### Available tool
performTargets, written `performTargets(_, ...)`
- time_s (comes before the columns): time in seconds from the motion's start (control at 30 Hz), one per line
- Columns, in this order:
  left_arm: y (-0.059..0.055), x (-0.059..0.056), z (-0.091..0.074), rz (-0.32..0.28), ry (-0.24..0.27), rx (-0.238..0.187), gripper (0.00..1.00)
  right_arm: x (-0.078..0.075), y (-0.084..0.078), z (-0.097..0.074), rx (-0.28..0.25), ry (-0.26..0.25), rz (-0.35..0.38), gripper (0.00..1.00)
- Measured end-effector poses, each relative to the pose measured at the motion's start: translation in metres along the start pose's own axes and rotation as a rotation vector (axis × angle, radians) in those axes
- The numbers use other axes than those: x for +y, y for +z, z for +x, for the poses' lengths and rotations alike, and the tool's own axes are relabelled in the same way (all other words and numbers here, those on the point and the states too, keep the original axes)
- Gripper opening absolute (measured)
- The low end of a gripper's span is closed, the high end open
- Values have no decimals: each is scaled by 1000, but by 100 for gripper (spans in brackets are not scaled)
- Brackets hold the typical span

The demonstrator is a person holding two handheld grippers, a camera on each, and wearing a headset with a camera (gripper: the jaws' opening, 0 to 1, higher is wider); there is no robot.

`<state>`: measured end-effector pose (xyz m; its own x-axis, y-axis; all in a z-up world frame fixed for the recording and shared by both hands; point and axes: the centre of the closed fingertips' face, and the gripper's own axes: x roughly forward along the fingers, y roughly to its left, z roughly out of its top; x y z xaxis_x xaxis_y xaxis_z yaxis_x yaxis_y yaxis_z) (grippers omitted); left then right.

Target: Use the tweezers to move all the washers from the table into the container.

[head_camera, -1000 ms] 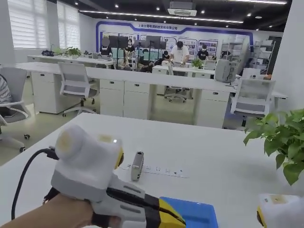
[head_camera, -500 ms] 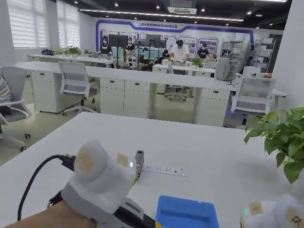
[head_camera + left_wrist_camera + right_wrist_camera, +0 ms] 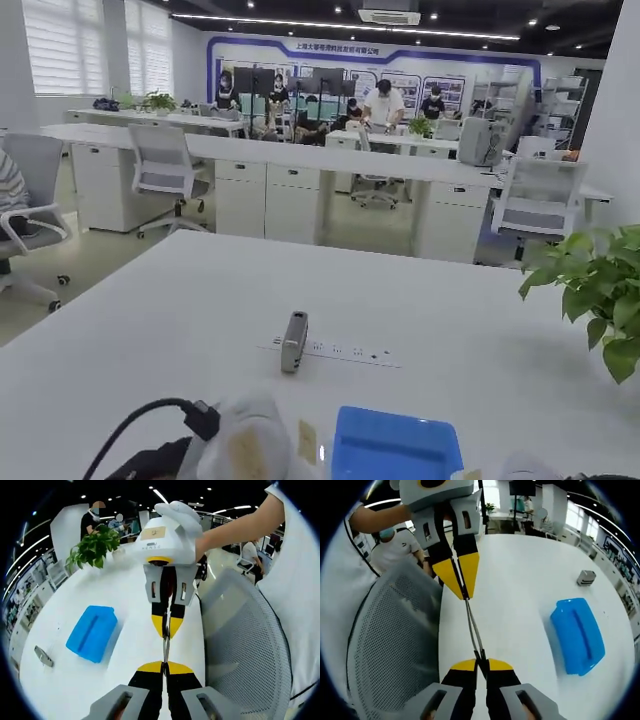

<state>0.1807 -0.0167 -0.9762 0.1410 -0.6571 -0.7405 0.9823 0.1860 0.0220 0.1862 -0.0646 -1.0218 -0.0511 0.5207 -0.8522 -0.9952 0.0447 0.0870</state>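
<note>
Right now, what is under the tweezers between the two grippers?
The white table, near its edge, lies under the tweezers, with a grey mesh chair beside it. The fingers of the left gripper and right gripper cover the tweezers' ends.

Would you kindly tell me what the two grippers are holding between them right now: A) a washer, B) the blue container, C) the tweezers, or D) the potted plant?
C: in the right gripper view the thin tweezers run from the right gripper to the left gripper, both sets of jaws shut on them, while the blue container lies apart on the table.
</note>
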Motion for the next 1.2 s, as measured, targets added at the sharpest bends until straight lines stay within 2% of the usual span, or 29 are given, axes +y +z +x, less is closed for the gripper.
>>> performTargets(0.1, -11, 0, 14, -22, 11, 0, 0, -3, -9, 7, 27, -8, -8, 2)
performTargets(0.17, -19, 0, 27, -29, 25, 6, 0, -8, -19, 13, 76, -25, -12, 2)
performTargets(0.2, -26, -1, 36, -34, 23, 18, 0, -8, -20, 16, 77, -19, -12, 1)
performTargets(0.23, -32, -4, 42, -38, 17, 33, 0, -13, -18, 18, 61, -40, 11, 1)
performTargets(0.3, -40, -10, 55, -21, 2, 60, 0, -15, -18, 20, 57, -14, 48, 1)
performTargets(0.33, -42, -10, 58, -20, 9, 66, 0, -18, -19, 22, 68, -29, 29, 1)
performTargets(0.4, -49, -7, 63, -22, 23, 89, 0, -24, -28, 23, 137, -56, -34, 1)
performTargets(0.47, -53, -2, 63, -27, 37, 95, 0, -23, -28, 27, 137, -50, -38, 1)
performTargets(0.57, -60, 8, 63, -61, 52, 106, 0, -28, -35, 28, 182, -66, -98, 1)
performTargets(0.63, -65, 15, 63, -83, 72, 120, 0, -28, -39, 29, 194, -65, -113, 1)
performTargets(0.73, -61, 23, 63, -150, 97, 84, 0, -29, -43, 30, 201, -62, -124, 1)
performTargets(0.83, -61, 27, 67, -149, 89, 91, 1, -29, -49, 31, 219, -64, -148, 1)
performTargets(0.9, -61, 29, 73, -146, 82, 102, 10, -30, -52, 33, 227, -69, -166, 1)
performTargets(1.0, -63, 28, 81, -149, 48, 119, 13, -29, -56, 34, 237, -69, -186, 1)
performTargets(1.07, -63, 27, 85, -141, 32, 130, 13, -30, -57, 34, 241, -76, -205, 1)
performTargets(1.1, -60, 28, 85, -120, 30, 114, 11, -32, -58, 34, 247, -83, -218, 1)
performTargets(1.2, -60, 32, 85, -131, 21, 129, 5, -33, -57, 34, 244, -94, -233, 1)
